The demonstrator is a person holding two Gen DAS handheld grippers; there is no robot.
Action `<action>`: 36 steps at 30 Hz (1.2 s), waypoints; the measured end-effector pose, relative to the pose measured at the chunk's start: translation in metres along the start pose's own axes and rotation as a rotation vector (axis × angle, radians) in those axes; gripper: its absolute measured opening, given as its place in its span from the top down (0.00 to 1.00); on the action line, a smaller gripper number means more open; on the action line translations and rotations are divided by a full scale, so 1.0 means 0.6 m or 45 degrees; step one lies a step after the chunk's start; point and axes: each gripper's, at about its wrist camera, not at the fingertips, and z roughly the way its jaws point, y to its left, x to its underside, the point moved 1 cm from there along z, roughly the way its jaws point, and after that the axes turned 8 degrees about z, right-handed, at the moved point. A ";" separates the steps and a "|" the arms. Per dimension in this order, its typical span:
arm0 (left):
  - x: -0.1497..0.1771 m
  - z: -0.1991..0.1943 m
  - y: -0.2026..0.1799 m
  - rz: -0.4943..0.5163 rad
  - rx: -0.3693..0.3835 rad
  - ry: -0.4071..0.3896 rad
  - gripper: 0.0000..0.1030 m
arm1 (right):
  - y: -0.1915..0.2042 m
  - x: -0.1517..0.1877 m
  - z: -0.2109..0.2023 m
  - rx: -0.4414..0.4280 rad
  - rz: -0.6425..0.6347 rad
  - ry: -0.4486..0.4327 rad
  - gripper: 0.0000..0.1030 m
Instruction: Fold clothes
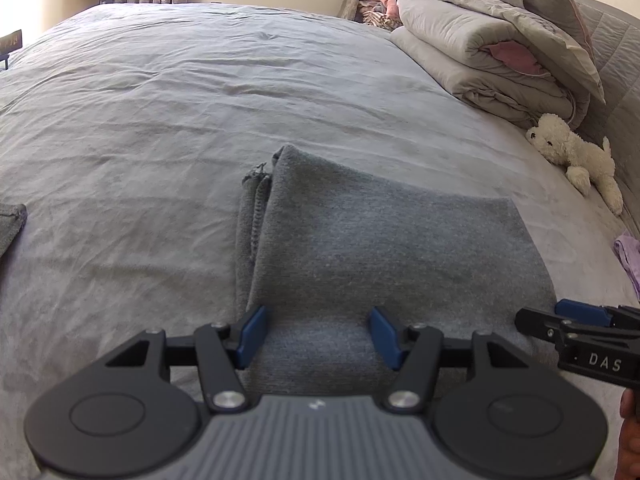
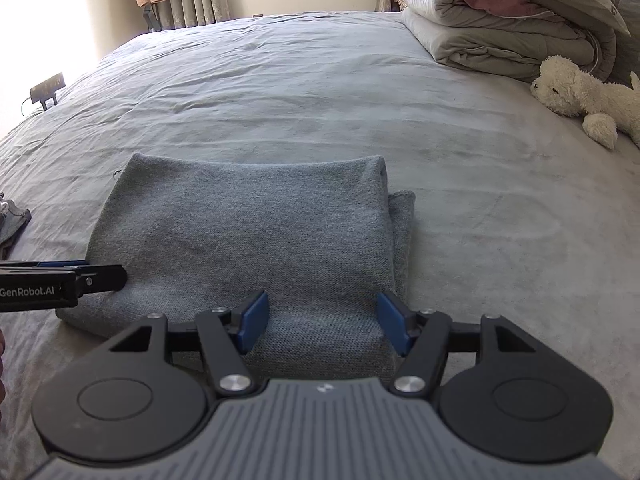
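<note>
A folded grey knit garment (image 1: 360, 248) lies flat on the wrinkled pale grey bedsheet (image 1: 160, 120), in the near middle of the bed, with a narrower folded layer showing along one side edge. In the left wrist view the left gripper (image 1: 320, 334) sits at 6 o'clock over the near edge of the garment, its blue-padded fingers (image 1: 252, 334) spread wide with nothing between them but the cloth beneath. In the right wrist view the right gripper (image 2: 326, 322) is likewise at 6 o'clock over the garment's near edge, jaws wide apart and holding nothing. Each gripper shows in the other's view: the right one enters at 3 o'clock in the left view, the left one at 9 o'clock in the right view, both just beside the garment's corners. Toward 1 o'clock a stack of folded grey and pink quilts (image 1: 500, 48) rests on the bed, with a white plush toy dog (image 1: 572, 156) lying near it at 2 o'clock. Another small grey cloth (image 2: 14, 220) lies at 9 o'clock.
</note>
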 end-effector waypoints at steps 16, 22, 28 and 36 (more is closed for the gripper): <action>-0.002 0.000 0.006 -0.027 0.002 0.013 0.42 | -0.005 0.001 0.000 0.017 0.034 0.005 0.31; -0.003 0.009 0.027 -0.099 -0.027 0.059 0.33 | -0.007 0.000 0.001 0.018 0.035 0.004 0.31; -0.001 0.010 0.028 -0.105 -0.024 0.063 0.33 | -0.006 0.000 0.002 0.021 0.035 0.004 0.30; -0.003 0.011 0.035 -0.129 -0.010 0.073 0.33 | -0.006 0.001 0.001 0.023 0.036 0.003 0.30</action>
